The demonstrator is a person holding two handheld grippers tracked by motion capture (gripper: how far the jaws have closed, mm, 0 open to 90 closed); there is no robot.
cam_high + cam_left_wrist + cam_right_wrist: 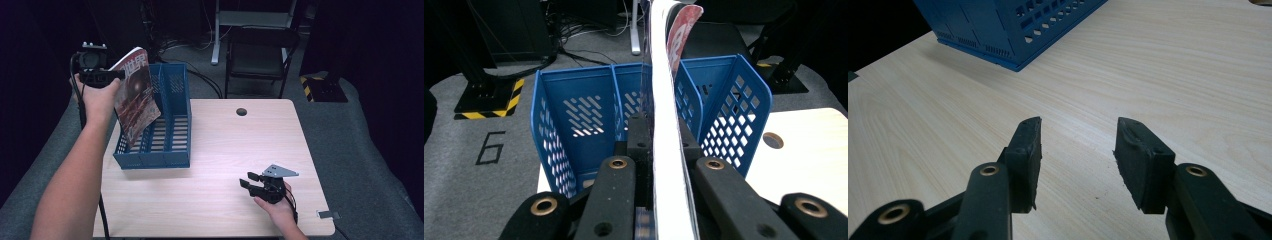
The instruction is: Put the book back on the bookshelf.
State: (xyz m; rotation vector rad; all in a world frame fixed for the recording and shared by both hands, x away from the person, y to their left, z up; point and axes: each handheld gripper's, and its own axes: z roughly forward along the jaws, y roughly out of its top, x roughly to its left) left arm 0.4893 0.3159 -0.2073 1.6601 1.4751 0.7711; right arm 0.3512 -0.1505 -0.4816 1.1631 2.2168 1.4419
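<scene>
Up left, the left tool point(112, 75) grips a magazine point(136, 95) over the blue rack point(170, 125) — right tool point(250, 181) gapes, empty.

Magazine point(664, 100) top cut by frame edge, left gripper view; its lower corner hidden inside blue rack point(170, 125).

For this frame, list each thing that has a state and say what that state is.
Magazine: held up, tilted, lower end inside the file rack.
File rack: standing on the table, compartments otherwise empty.
Left tool: shut on the magazine's edge.
Right tool: open, holding nothing, low over the table.
Table: bare apart from the rack.
Chair: standing behind the table, unoccupied.
</scene>
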